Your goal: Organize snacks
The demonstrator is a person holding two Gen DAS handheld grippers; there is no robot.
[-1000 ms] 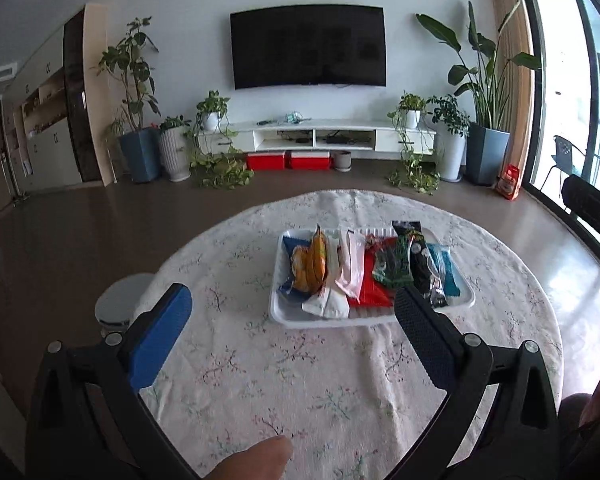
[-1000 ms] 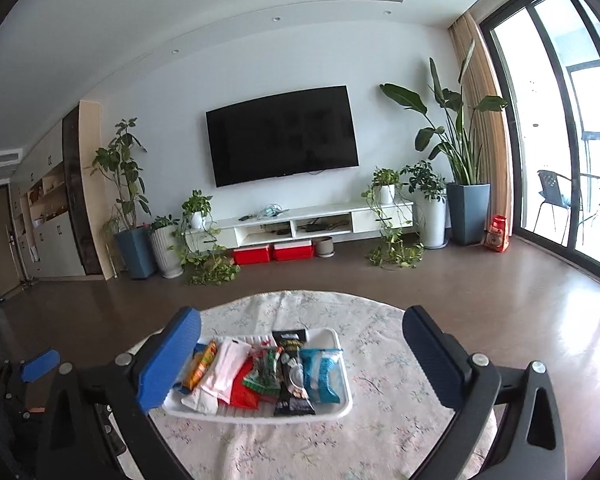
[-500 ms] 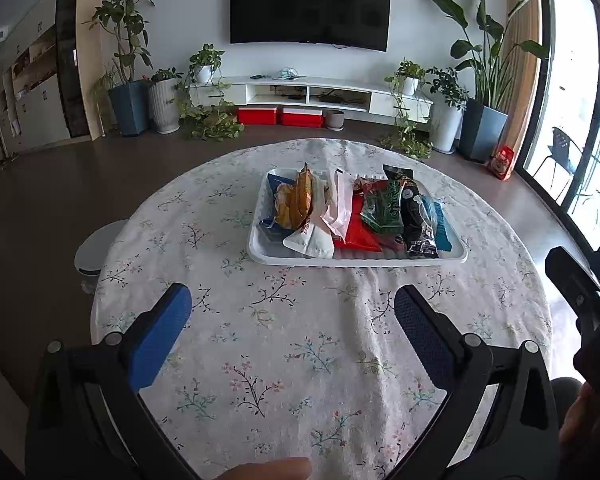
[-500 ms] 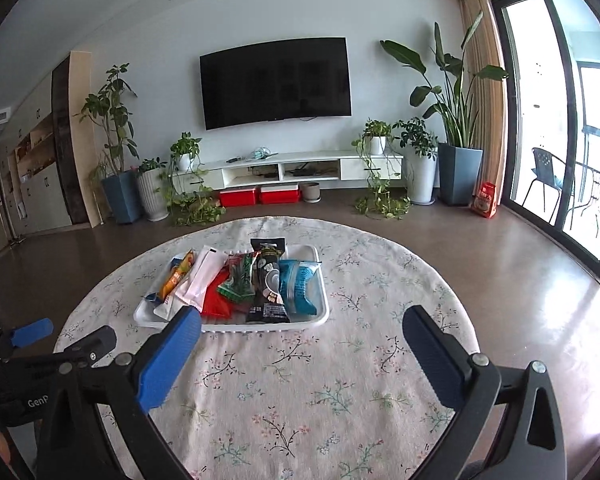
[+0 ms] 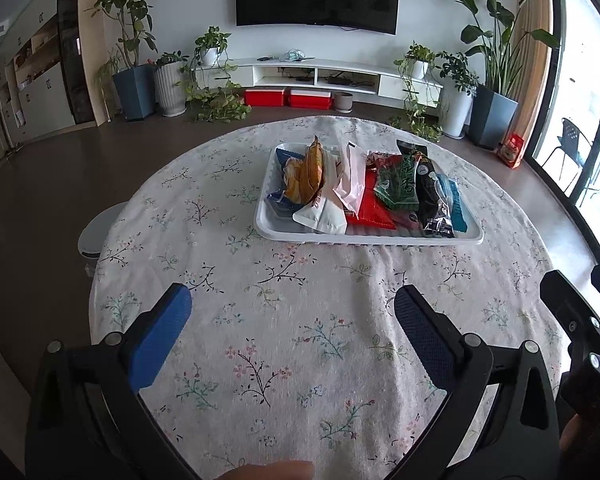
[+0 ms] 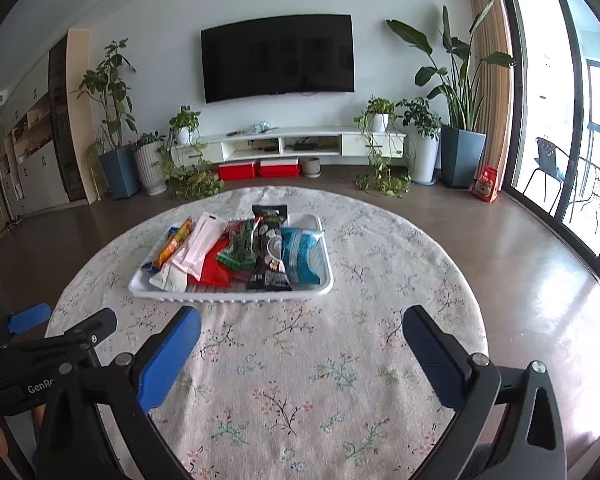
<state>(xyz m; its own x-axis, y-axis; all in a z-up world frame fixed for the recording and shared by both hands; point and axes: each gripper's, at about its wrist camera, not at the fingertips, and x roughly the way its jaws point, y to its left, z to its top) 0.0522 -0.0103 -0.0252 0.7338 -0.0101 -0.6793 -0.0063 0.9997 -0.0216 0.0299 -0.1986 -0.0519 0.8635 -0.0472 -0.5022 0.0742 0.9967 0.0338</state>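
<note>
Left wrist view: left gripper and right gripper jaws apart, empty, above round floral-cloth desk; white plastic tray of assorted snack packets sits mid-desk, ahead.

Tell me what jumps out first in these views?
The white tray heaped with bright snack packets sits mid-table on the floral tablecloth. Both open grippers, left and right, hover empty short of it. A dark TV hangs on the far wall.
</note>
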